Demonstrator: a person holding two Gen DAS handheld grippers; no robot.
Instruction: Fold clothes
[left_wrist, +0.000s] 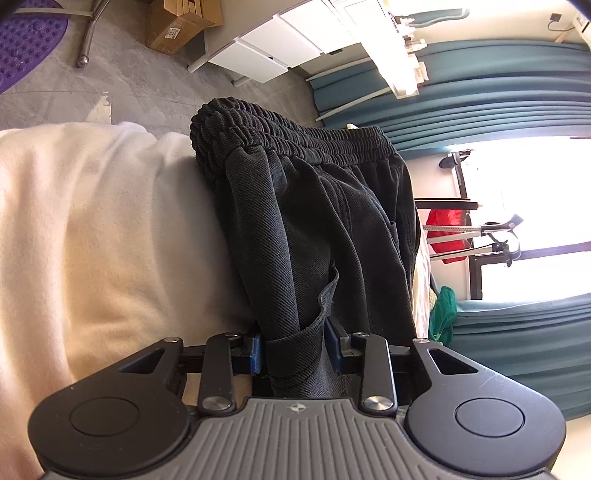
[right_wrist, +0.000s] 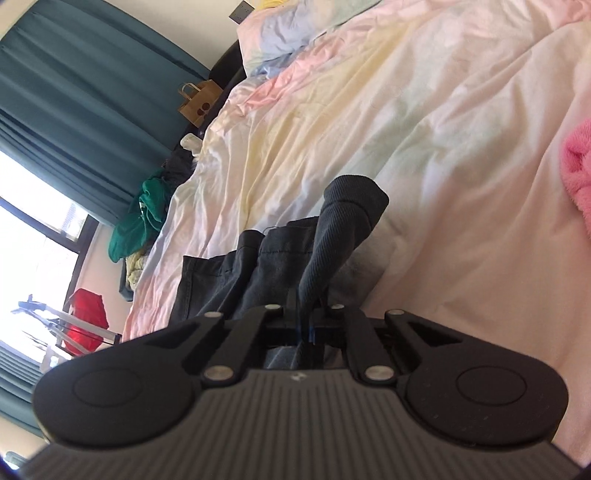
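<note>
the dark trousers lie bunched on the pale bedding at the edge of the bed, the elastic waistband at the far end in my left view. my left gripper has its blue pads against both sides of a thick fold of the cloth, jaws narrow and clamped on it, so i read that as a hold. my right gripper is pinched nearly shut on a thin ribbed cuff. the risk i judge: the left grip takes several layers, so a lift may drag a lump rather than one edge, and the right bite is slim enough to slip if i pull hard. the pastel sheet beneath could ruck up too.
</note>
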